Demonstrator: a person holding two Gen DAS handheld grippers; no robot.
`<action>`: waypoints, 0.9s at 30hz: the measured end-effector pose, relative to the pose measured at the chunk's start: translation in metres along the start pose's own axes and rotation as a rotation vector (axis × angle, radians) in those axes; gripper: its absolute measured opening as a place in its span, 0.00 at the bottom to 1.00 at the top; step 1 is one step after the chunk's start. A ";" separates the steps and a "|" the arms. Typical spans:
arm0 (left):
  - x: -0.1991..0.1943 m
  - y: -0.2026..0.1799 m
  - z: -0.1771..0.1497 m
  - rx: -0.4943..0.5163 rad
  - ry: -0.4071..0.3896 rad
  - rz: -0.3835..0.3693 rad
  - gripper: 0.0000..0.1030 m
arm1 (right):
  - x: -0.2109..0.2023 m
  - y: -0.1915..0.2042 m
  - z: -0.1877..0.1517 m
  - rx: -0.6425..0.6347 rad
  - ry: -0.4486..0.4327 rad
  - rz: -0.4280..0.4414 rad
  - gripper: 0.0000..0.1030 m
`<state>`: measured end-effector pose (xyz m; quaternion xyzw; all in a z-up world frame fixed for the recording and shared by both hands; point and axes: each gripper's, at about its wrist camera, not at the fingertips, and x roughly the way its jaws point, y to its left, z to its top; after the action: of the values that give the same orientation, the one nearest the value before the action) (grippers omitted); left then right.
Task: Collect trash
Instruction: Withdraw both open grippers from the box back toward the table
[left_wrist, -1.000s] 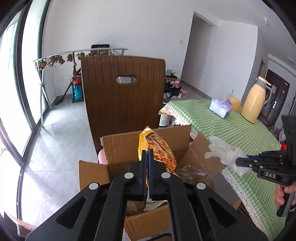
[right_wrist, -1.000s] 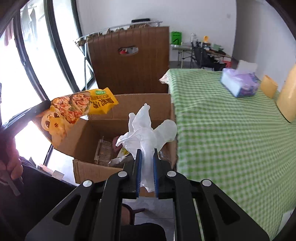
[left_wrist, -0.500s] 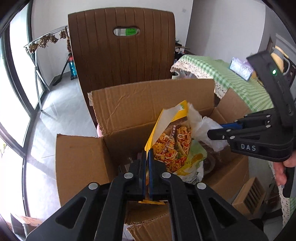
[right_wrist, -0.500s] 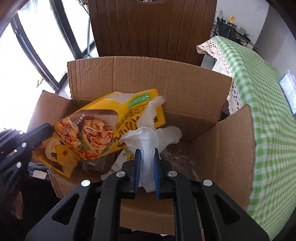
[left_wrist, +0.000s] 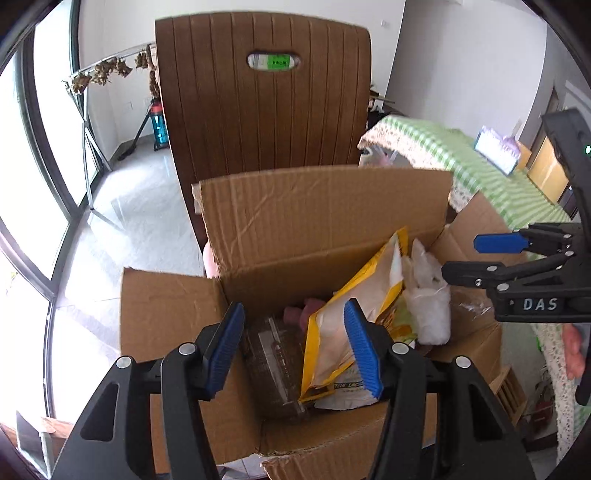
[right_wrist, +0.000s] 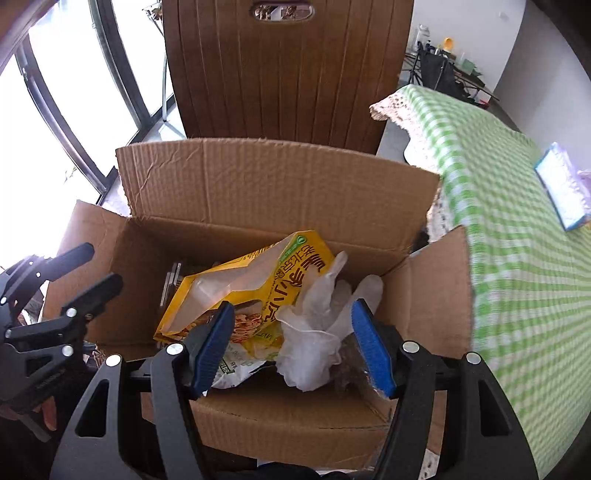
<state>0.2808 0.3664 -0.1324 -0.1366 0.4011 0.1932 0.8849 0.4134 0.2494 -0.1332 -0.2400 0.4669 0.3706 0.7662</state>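
- Left wrist view: left tongs (left_wrist: 293, 345) opening over cardboard box (left_wrist: 317, 218), nothing pinched; yellow snack bag (left_wrist: 354, 314) loose in box, touching inner pad.
- Right wrist view: right tongs (right_wrist: 291, 343) opening, empty; white plastic glove (right_wrist: 314, 339) lying between pads, resting on bag inside box.
- Risk: glove or bag snagging on a pad during withdrawal, lifting back out.
- Risk: collision of the two tongs, close together above box.
- Edges: upright flaps ahead and either side; brown chair (left_wrist: 262, 110) beyond; green-checked surface (right_wrist: 517, 258) right of tongs.
- Open room: straight up only.
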 end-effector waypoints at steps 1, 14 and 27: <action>-0.007 -0.002 0.000 0.004 -0.021 0.001 0.54 | -0.005 -0.001 -0.001 -0.004 -0.005 -0.007 0.62; -0.104 -0.037 0.017 -0.023 -0.300 0.099 0.74 | -0.113 -0.026 -0.038 0.030 -0.240 -0.056 0.62; -0.202 -0.145 0.008 0.102 -0.568 -0.032 0.92 | -0.268 -0.098 -0.170 0.265 -0.664 -0.271 0.73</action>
<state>0.2295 0.1933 0.0397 -0.0386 0.1444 0.1892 0.9705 0.3218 -0.0244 0.0321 -0.0654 0.2013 0.2598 0.9422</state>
